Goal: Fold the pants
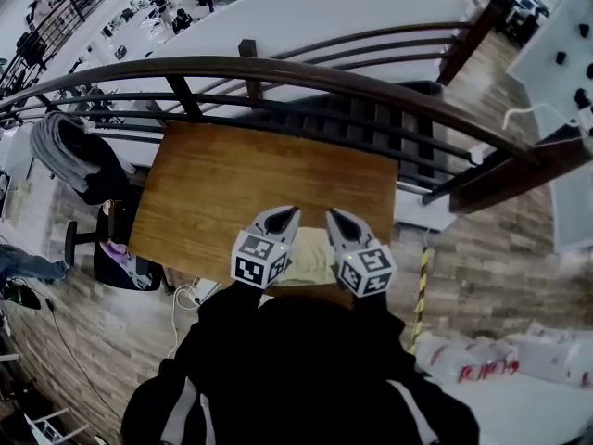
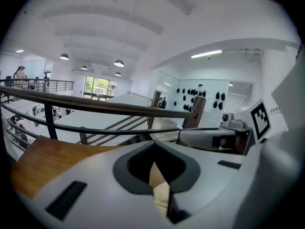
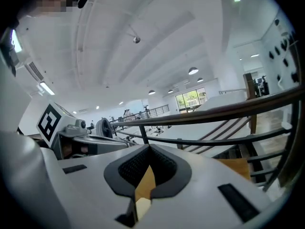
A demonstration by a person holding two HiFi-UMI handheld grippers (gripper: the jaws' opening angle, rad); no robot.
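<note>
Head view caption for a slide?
Left tongs and right tongs, both shut, side by side over brown wooden table; cream cloth pants beneath.

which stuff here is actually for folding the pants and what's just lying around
For the job: pale cloth, apparently the pants, at the near edge of the wooden table; left gripper and right gripper, both shut and empty.
Lying about: dark railing; grey garment draped at left; white bags at lower right.

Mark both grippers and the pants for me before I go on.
left gripper [image 1: 291, 212]: head view, at the tips of its closed jaws.
right gripper [image 1: 331, 214]: head view, at the tips of its closed jaws.
pants [image 1: 313, 256]: head view, on the pale cloth that shows between the two.
</note>
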